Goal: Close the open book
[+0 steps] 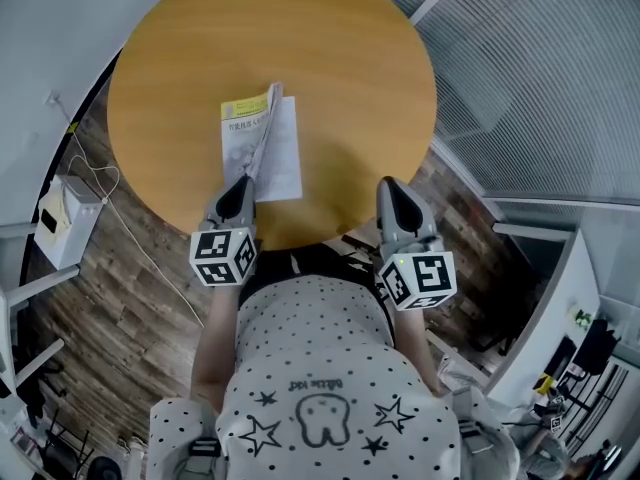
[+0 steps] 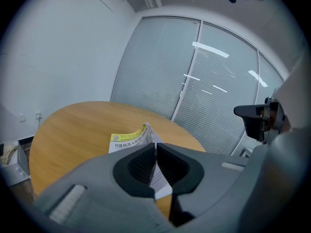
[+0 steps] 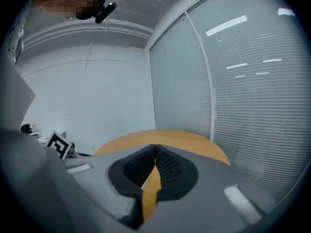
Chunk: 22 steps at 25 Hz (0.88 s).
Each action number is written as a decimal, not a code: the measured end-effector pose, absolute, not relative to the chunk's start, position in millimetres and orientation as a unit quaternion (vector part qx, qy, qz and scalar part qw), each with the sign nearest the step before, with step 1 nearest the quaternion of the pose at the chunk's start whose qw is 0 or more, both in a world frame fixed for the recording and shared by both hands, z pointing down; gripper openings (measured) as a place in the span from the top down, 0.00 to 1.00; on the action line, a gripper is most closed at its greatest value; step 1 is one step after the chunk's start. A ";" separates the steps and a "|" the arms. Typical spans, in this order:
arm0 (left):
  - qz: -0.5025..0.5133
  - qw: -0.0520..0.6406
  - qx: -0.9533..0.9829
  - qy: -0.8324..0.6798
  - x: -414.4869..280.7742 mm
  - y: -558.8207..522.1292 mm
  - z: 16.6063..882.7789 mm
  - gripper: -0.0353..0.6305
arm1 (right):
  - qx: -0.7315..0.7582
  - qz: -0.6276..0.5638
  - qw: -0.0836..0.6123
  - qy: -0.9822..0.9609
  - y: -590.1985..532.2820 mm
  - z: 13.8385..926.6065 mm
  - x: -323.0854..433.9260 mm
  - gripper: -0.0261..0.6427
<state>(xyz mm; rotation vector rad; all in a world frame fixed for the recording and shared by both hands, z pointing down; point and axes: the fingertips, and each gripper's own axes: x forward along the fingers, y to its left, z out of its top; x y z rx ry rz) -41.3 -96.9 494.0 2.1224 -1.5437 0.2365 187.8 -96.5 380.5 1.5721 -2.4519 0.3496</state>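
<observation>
The book (image 1: 262, 148) lies on the round wooden table (image 1: 330, 58), its yellow-and-white cover at the left and a white page at the right, with leaves raised along the middle fold. My left gripper (image 1: 243, 183) is shut with nothing in it, its tips at the book's near edge. In the left gripper view the book (image 2: 127, 139) lies just beyond the closed tips of the left gripper (image 2: 155, 145). My right gripper (image 1: 388, 186) is shut and empty over the table's near right edge, apart from the book. The right gripper view shows only bare table (image 3: 160, 136) past the right gripper (image 3: 155, 147).
A white box (image 1: 62, 218) with a trailing cable stands on the wooden floor at the left. Glass walls with blinds (image 1: 530, 58) curve round the table's far right side. The person's torso (image 1: 320, 368) is close to the table's near edge.
</observation>
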 end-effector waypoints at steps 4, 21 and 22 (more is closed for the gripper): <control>0.095 0.254 0.785 -0.558 -34.2 -100.6 499.9 0.91 | 0.539 0.121 0.104 -0.827 -99.2 380.8 191.3 0.95; 0.148 0.260 0.807 -0.509 4.5 -107.8 539.2 0.91 | 0.544 0.131 0.115 -0.821 -110.3 390.2 197.5 0.95; 0.151 0.261 0.808 -0.506 6.4 -107.2 541.4 0.91 | 0.544 0.131 0.115 -0.821 -110.5 390.1 197.6 0.95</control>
